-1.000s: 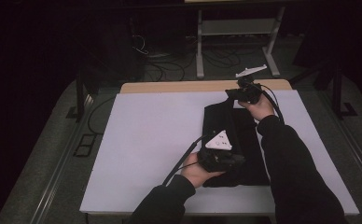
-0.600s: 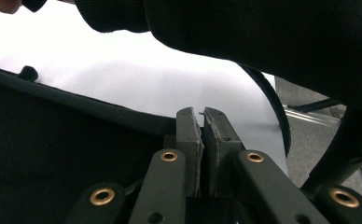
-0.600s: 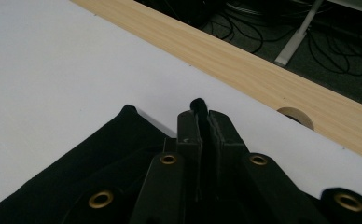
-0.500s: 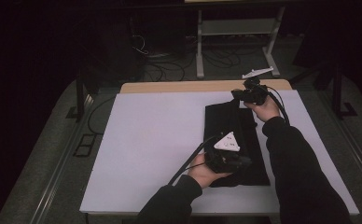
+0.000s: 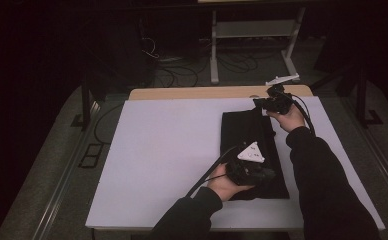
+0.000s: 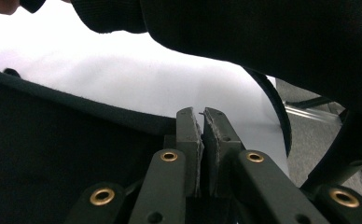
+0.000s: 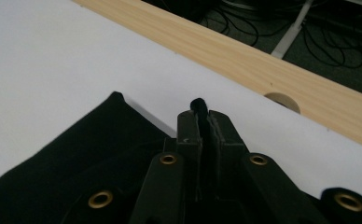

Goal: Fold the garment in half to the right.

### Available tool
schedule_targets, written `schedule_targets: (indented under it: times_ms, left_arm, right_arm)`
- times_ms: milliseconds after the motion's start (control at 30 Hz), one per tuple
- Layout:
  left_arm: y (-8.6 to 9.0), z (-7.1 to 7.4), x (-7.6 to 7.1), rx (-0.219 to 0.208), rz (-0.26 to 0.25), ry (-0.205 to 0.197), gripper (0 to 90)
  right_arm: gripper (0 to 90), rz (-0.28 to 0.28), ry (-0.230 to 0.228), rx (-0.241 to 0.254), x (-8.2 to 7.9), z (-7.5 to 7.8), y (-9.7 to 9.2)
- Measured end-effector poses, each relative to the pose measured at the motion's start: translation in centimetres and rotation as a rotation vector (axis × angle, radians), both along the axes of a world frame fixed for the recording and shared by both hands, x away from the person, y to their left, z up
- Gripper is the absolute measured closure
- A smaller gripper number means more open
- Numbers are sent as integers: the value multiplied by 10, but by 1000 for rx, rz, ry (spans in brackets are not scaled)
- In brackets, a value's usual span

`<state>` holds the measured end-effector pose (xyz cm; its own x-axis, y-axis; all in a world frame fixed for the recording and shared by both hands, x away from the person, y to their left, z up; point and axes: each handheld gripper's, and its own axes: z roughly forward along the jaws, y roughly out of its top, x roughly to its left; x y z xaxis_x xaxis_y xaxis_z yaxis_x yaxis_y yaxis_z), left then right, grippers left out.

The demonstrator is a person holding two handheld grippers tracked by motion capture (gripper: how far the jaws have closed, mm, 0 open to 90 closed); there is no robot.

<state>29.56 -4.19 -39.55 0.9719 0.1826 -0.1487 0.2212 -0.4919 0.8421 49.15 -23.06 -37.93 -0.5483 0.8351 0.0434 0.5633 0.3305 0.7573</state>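
Note:
A black cloth (image 5: 247, 131) lies folded as a long strip on the right half of the white table (image 5: 167, 150). My left gripper (image 5: 266, 175), with a grey plate on top, sits at the cloth's near end. Its jaws are shut on the cloth's edge (image 6: 53, 154), as the left gripper (image 6: 201, 116) view shows from close up. My right gripper (image 5: 260, 101) is at the cloth's far right corner. The right gripper (image 7: 205, 116) is shut on the cloth (image 7: 76, 177), and a tuft of black fabric pokes out past its tips. The person's dark right sleeve (image 6: 263, 42) crosses above the left gripper.
A wooden strip (image 5: 207, 92) runs along the table's far edge, with a round hole (image 7: 281, 100) near the right gripper. Beyond it are floor cables (image 5: 182, 65) and a white stand (image 5: 252, 30). The table's left half is bare white surface.
Both hands have shifted a little to the right with the cloth in their jaws. The cloth now lies straighter and flatter.

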Motion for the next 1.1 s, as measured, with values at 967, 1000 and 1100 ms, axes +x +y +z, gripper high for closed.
schedule_targets:
  times_ms: [967,1000,1100]
  left_arm:
    - [-27,-17,0,75,-9,22,832]
    - [-28,-17,0,77,-8,23,832]
    - [-31,-18,1,81,-7,22,832]
  right_arm:
    - [776,-80,90,115,-4,-43,-39]
    - [758,-87,95,115,-4,-43,-41]
    - [710,-100,100,116,-5,-42,-46]
